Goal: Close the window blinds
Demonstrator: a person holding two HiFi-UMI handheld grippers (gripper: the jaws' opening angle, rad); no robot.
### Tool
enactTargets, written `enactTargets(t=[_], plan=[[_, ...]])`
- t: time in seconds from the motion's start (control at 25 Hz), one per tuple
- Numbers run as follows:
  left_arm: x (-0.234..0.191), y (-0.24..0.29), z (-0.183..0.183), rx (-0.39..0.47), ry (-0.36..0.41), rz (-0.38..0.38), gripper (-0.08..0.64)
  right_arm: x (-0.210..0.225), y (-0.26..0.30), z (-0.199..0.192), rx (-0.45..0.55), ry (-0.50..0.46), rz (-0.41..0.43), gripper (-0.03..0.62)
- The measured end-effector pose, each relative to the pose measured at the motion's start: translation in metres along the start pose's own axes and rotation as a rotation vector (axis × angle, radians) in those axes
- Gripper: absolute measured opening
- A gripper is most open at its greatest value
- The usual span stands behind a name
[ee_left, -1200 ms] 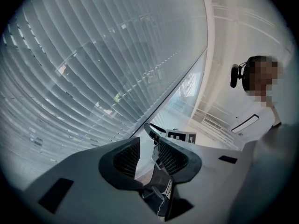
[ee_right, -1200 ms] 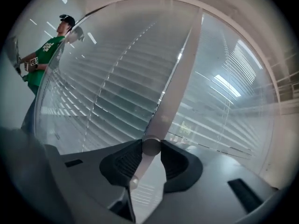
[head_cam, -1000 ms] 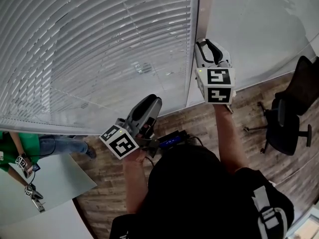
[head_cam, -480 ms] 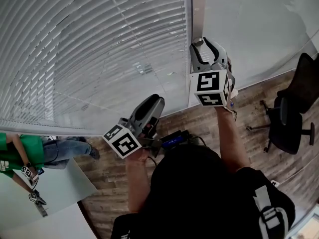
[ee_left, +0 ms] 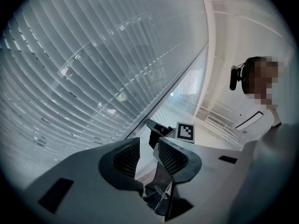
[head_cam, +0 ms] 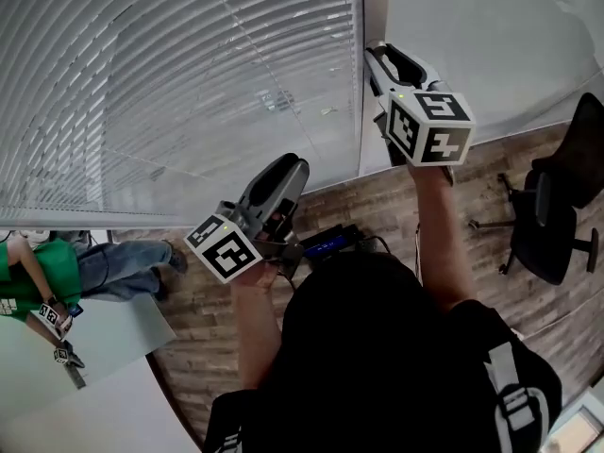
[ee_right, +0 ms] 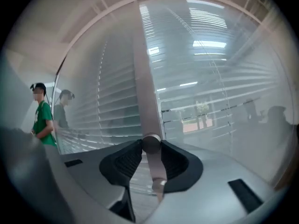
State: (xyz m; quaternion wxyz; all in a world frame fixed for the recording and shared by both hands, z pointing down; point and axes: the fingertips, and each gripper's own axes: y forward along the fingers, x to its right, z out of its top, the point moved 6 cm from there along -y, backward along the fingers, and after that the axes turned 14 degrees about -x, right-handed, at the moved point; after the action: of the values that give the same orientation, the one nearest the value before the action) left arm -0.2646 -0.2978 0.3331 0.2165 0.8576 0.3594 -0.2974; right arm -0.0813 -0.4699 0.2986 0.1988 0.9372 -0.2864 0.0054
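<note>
Blinds [head_cam: 170,92] left; wand [ee_right: 148,101] beside them; chair [head_cam: 557,206] right.

**No Legible Writing**

Nowhere a word, number or brand name clear enough to read. Only black-and-white square marker patterns, made of blocks and without letters. One such pattern on the upper face of the left cube [head_cam: 224,248]. Two more on the two visible faces of the right cube [head_cam: 429,128]. Another on a marker face [ee_left: 185,132] in the left gripper view, just beyond the jaws. The same kind of pattern, very small, on two little cubes [head_cam: 52,314] in the hands of the person in green [head_cam: 38,274], at the lower left of the head view.
</note>
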Motion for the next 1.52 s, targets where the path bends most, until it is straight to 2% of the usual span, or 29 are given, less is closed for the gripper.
enactTargets(t=[0.12, 0.24, 0.32, 0.4, 0.48, 0.56, 0.68, 0.8, 0.92, 1.0, 1.08, 1.2, 1.32, 1.4, 1.52], plan=[[0.004, 0.0, 0.004, -0.006, -0.009, 0.02, 0.124, 0.008, -0.002, -0.003, 0.019, 0.134, 0.125, 0.132], [0.004, -0.001, -0.001, -0.022, -0.034, 0.045, 0.124, 0.023, -0.003, -0.019, 0.028, 0.314, 0.238, 0.132], [0.002, 0.002, -0.002, -0.04, -0.047, 0.055, 0.123, 0.035, 0.001, -0.027, 0.045, 0.455, 0.362, 0.132], [-0.002, 0.006, -0.003, -0.057, -0.064, 0.061, 0.123, 0.044, 0.007, -0.033, 0.069, 0.553, 0.482, 0.132], [-0.009, 0.009, -0.006, -0.077, -0.081, 0.065, 0.123, 0.052, 0.009, -0.047, 0.073, 0.619, 0.539, 0.132], [-0.012, 0.012, -0.009, -0.096, -0.09, 0.055, 0.123, 0.061, 0.001, -0.073, 0.057, 0.677, 0.559, 0.131], [-0.002, 0.012, -0.014, -0.102, -0.064, 0.006, 0.123, 0.079, -0.035, -0.126, 0.019, 0.752, 0.543, 0.13], [0.031, 0.012, -0.031, -0.087, 0.034, -0.094, 0.123, 0.106, -0.112, -0.186, 0.018, 0.811, 0.433, 0.13], [0.07, 0.014, -0.065, -0.114, 0.11, -0.17, 0.123, 0.117, -0.199, -0.225, 0.062, 0.812, 0.357, 0.13], [0.082, 0.016, -0.086, -0.149, 0.122, -0.201, 0.123, 0.108, -0.236, -0.231, 0.093, 0.796, 0.333, 0.13], [0.089, 0.019, -0.107, -0.167, 0.09, -0.24, 0.123, 0.089, -0.271, -0.23, 0.106, 0.781, 0.302, 0.13], [0.111, 0.016, -0.146, -0.154, 0.023, -0.315, 0.114, 0.056, -0.327, -0.231, 0.06, 0.7, 0.262, 0.13], [0.142, 0.009, -0.196, -0.152, -0.006, -0.373, 0.109, 0.04, -0.381, -0.25, 0.009, 0.625, 0.222, 0.13], [0.163, 0.0, -0.223, -0.137, -0.007, -0.395, 0.109, 0.034, -0.406, -0.262, 0.003, 0.605, 0.225, 0.13], [0.174, -0.014, -0.225, -0.098, 0.007, -0.387, 0.109, 0.017, -0.406, -0.248, 0.0, 0.55, 0.269, 0.13]])
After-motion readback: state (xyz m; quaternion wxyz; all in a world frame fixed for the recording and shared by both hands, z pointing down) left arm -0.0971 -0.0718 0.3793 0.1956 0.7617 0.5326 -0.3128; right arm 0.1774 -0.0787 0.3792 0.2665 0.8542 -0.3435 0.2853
